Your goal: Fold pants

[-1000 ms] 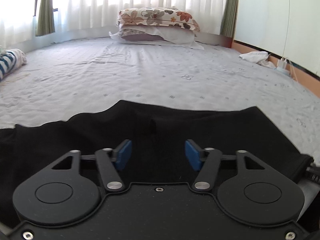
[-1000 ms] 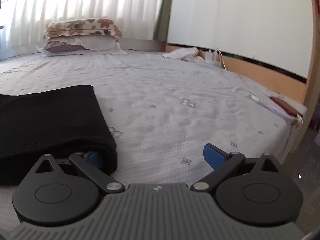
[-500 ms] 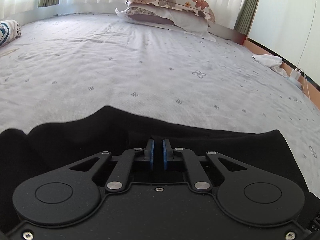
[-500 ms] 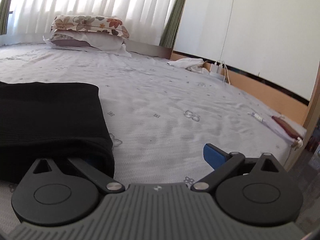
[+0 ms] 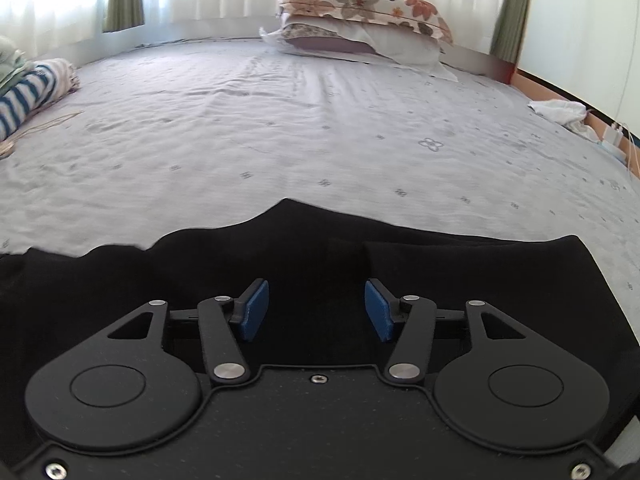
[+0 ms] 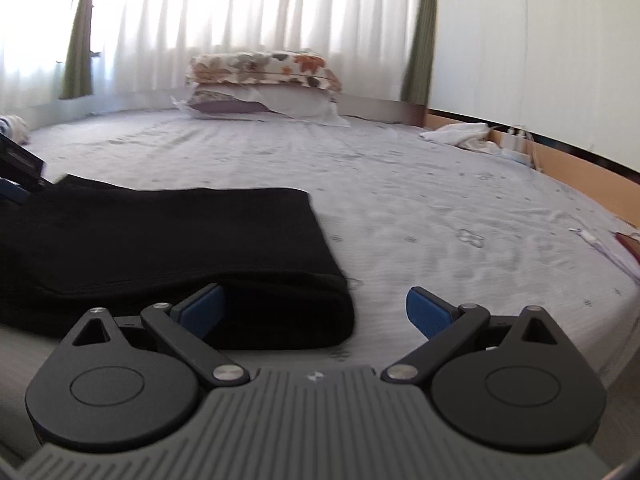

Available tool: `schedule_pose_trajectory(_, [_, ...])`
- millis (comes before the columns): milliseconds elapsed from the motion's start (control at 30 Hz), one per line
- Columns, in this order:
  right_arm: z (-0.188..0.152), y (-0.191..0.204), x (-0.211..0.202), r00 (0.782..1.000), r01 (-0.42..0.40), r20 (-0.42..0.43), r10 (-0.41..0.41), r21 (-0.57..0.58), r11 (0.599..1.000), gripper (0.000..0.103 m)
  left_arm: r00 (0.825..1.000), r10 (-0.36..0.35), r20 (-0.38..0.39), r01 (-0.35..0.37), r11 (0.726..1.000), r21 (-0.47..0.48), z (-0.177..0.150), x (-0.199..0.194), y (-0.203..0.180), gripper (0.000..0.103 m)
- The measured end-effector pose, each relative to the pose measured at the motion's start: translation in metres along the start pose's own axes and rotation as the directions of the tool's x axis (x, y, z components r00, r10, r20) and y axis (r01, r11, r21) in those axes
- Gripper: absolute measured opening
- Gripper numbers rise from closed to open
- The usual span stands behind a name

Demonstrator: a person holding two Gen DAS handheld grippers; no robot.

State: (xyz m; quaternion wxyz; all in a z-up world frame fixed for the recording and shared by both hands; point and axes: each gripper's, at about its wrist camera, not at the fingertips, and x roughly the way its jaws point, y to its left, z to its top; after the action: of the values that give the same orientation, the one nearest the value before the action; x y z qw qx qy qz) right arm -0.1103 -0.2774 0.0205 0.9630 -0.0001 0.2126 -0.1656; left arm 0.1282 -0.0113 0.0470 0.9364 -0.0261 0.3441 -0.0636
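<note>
The black pants (image 5: pixel 460 280) lie folded on the grey bedsheet (image 5: pixel 320 140). My left gripper (image 5: pixel 316 312) is open just above the black cloth, holding nothing. In the right wrist view the pants (image 6: pixel 160 248) form a thick folded stack at the left. My right gripper (image 6: pixel 316 312) is wide open at the stack's near right corner, with its left pad (image 6: pixel 200 312) against the cloth and its right pad (image 6: pixel 428 312) over bare sheet. A part of the left gripper (image 6: pixel 16 176) shows at the far left edge.
Stacked floral pillows (image 5: pixel 360 24) lie at the head of the bed under curtained windows. A striped rolled cloth (image 5: pixel 28 92) lies at the left. A white cloth (image 6: pixel 460 134) and chargers (image 5: pixel 612 136) sit by the right wall. The bed's right edge (image 6: pixel 624 280) drops off.
My left gripper was open, shut on the pants half a second ago, and is open again now. My right gripper stayed open and drew back slightly from the stack's corner.
</note>
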Motion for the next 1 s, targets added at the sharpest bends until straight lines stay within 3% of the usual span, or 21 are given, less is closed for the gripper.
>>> schedule_pose_trajectory(133, [0.019, 0.032, -0.009, 0.988, -0.146, 0.054, 0.144, 0.028, 0.989, 0.103, 0.997, 0.074, 0.031, -0.074, 0.997, -0.021, -0.012, -0.022, 0.026, 0.054])
schedule_pose_trajectory(267, [0.038, 0.072, 0.012, 0.984, -0.169, 0.065, 0.166, 0.038, 0.985, 0.102, 0.985, 0.169, 0.045, -0.167, 0.985, -0.034, -0.030, -0.044, 0.055, 0.055])
schedule_pose_trajectory(433, [0.043, 0.120, 0.046, 0.983, -0.180, -0.033, 0.181, 0.037, 0.983, 0.094, 0.957, 0.278, 0.076, -0.269, 0.956, -0.115, -0.052, -0.075, 0.097, 0.060])
schedule_pose_trajectory(533, [0.029, 0.152, 0.055, 0.979, -0.182, -0.099, 0.176, -0.049, 0.982, 0.088, 0.920, 0.367, 0.136, -0.332, 0.916, -0.224, -0.064, -0.103, 0.121, 0.087])
schedule_pose_trajectory(567, [0.023, 0.161, 0.056, 0.977, -0.185, -0.123, 0.175, -0.078, 0.980, 0.085, 0.899, 0.405, 0.164, -0.357, 0.897, -0.261, -0.068, -0.112, 0.130, 0.089])
schedule_pose_trajectory(667, [0.011, 0.174, 0.049, 0.988, -0.144, -0.078, 0.134, -0.147, 0.979, 0.084, 0.848, 0.497, 0.184, -0.419, 0.842, -0.341, -0.077, -0.128, 0.154, 0.094])
schedule_pose_trajectory(833, [0.016, 0.164, 0.044, 0.980, -0.184, -0.088, 0.178, -0.076, 0.980, 0.084, 0.796, 0.597, 0.104, -0.484, 0.730, -0.483, -0.087, -0.126, 0.193, 0.099])
schedule_pose_trajectory(900, [0.018, 0.158, 0.040, 0.976, -0.209, -0.068, 0.206, -0.046, 0.977, 0.085, 0.797, 0.601, 0.060, -0.482, 0.694, -0.535, -0.091, -0.119, 0.207, 0.100])
schedule_pose_trajectory(1000, [0.018, 0.158, 0.035, 0.974, -0.224, -0.037, 0.222, -0.076, 0.972, 0.086, 0.845, 0.535, 0.006, -0.408, 0.653, -0.638, -0.099, -0.107, 0.230, 0.100])
